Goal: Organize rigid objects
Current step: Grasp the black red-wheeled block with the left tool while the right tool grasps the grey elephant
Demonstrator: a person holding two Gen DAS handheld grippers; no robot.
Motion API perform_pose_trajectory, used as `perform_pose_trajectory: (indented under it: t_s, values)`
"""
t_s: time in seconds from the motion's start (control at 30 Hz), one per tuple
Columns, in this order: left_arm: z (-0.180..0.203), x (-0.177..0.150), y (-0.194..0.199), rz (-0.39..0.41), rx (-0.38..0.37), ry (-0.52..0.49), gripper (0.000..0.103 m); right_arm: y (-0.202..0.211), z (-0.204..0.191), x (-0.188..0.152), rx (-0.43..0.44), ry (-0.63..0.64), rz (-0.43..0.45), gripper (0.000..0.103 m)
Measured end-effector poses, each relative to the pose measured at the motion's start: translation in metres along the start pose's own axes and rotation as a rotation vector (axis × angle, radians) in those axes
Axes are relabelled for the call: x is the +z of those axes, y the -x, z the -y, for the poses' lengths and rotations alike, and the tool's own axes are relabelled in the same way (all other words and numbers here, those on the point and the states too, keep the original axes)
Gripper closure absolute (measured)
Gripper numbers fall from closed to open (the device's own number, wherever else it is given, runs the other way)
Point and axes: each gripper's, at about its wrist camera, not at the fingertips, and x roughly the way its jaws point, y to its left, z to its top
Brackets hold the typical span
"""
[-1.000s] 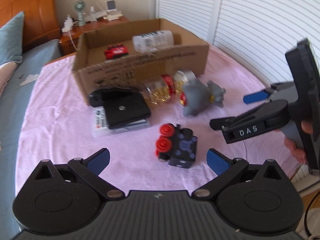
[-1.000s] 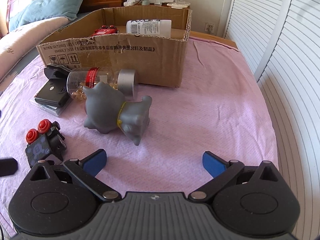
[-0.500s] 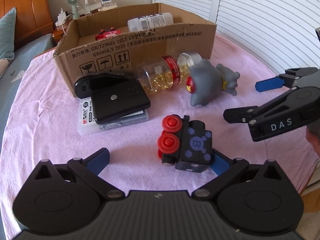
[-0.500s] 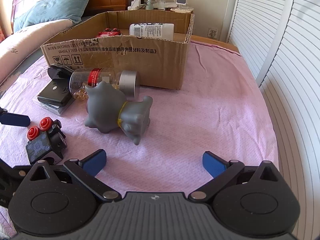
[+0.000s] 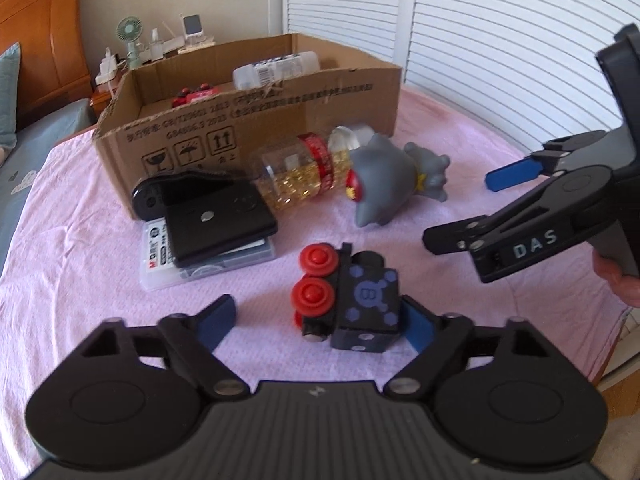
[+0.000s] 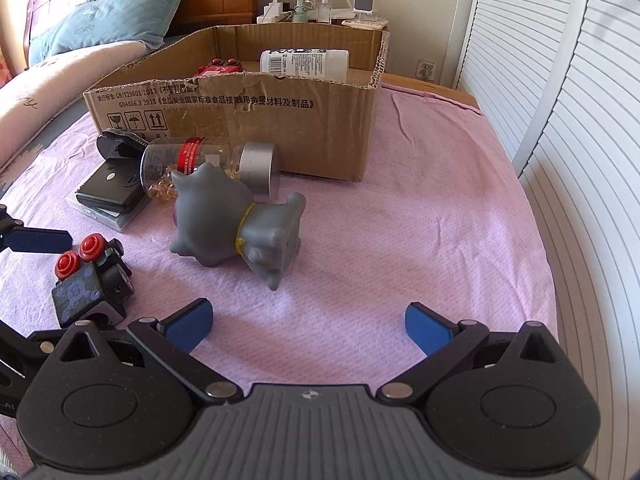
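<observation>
Near the table's front edge, black toy train (image 5: pixel 352 300) between spread fingers of left gripper (image 5: pixel 316 320), right finger touching it, right gripper (image 6: pixel 308 328) open over pink cloth (image 6: pixel 420 240), cardboard box (image 6: pixel 280 120) behind.

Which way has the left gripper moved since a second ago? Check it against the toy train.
Yes. The left gripper has moved forward toward the toy train, which now sits between its open fingers, against the right one.
</observation>
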Motion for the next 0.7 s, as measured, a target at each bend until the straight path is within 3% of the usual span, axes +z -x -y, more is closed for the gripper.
perform_pose_trajectory:
  t_s: [0.03, 0.2, 0.4, 0.57, 0.7]
  values:
    - [0.002, 0.001, 0.0, 0.006, -0.007, -0.007, 0.036, 0.0, 0.0, 0.0, 0.0, 0.0, 0.0, 0.0]
    - [0.007, 0.002, 0.0, 0.025, -0.028, -0.028, 0.052, 0.0, 0.0, 0.0, 0.0, 0.0, 0.0, 0.0]
    - [0.003, 0.001, 0.003, 0.014, -0.009, -0.008, 0.054, 0.0, 0.0, 0.0, 0.0, 0.0, 0.0, 0.0]
    - [-0.018, -0.005, 0.01, 0.0, 0.07, 0.076, 0.054, 0.001, -0.002, 0.001, 0.013, 0.008, -0.006, 0.0]
    - [-0.036, -0.011, 0.015, 0.001, 0.125, 0.142, 0.054, 0.0, -0.009, 0.004, 0.071, 0.027, -0.005, 0.0]
